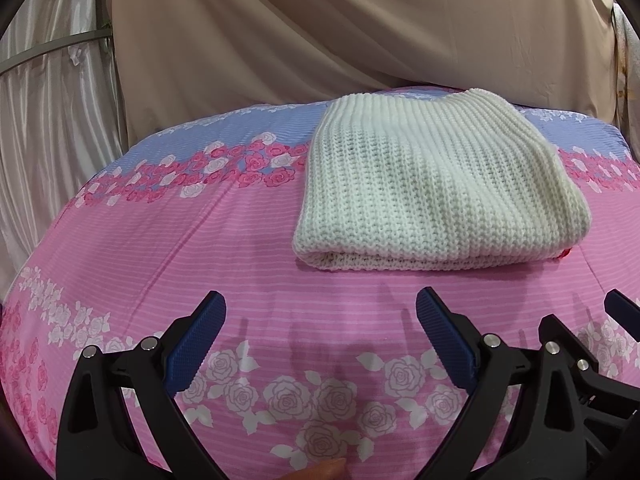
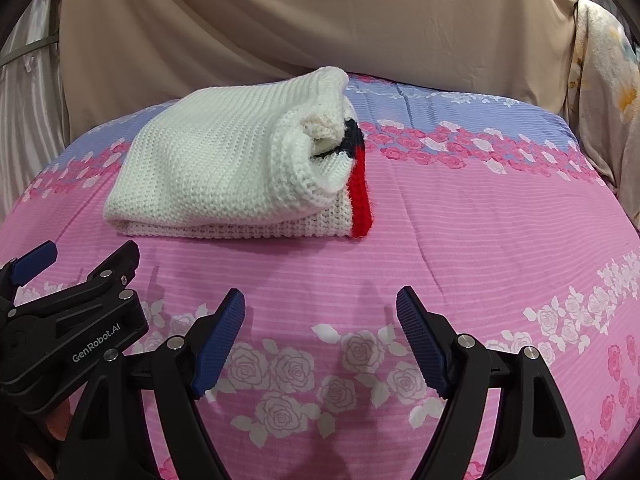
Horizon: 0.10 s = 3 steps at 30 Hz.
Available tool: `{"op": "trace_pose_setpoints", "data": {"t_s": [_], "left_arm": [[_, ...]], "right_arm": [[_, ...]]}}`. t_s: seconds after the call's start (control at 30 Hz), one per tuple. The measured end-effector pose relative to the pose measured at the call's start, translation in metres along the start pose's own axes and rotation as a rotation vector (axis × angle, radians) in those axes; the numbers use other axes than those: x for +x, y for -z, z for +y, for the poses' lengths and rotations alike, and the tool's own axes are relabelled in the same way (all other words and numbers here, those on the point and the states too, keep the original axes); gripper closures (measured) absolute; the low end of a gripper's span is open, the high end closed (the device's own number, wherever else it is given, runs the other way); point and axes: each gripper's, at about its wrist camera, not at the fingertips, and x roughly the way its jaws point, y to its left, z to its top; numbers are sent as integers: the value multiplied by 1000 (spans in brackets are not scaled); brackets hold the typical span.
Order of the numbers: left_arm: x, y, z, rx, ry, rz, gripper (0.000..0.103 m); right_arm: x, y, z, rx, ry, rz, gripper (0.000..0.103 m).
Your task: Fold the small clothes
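Lying folded on floral sheet, white knit garment beyond left tool and right tool; both agape, empty.

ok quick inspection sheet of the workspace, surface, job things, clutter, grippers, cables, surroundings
surface: pink and blue rose-print bedcover, a few soft creases.
job's things: white knit garment lies folded on the cover; red and dark trim shows at its right end.
clutter: nothing seen.
grippers: left gripper and right gripper both open, holding nothing, apart from the garment on its near side.
cables: nothing seen.
surroundings: beige draped cloth behind; pale shiny curtain at left; floral fabric at right.
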Motion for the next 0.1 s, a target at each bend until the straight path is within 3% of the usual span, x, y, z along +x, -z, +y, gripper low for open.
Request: {"op": "trace_pose_setpoints", "data": {"t_s": [0.1], "left_arm": [[0, 0, 0, 2, 2, 0, 9]], "right_arm": [[0, 0, 0, 1, 1, -1, 27]]}}
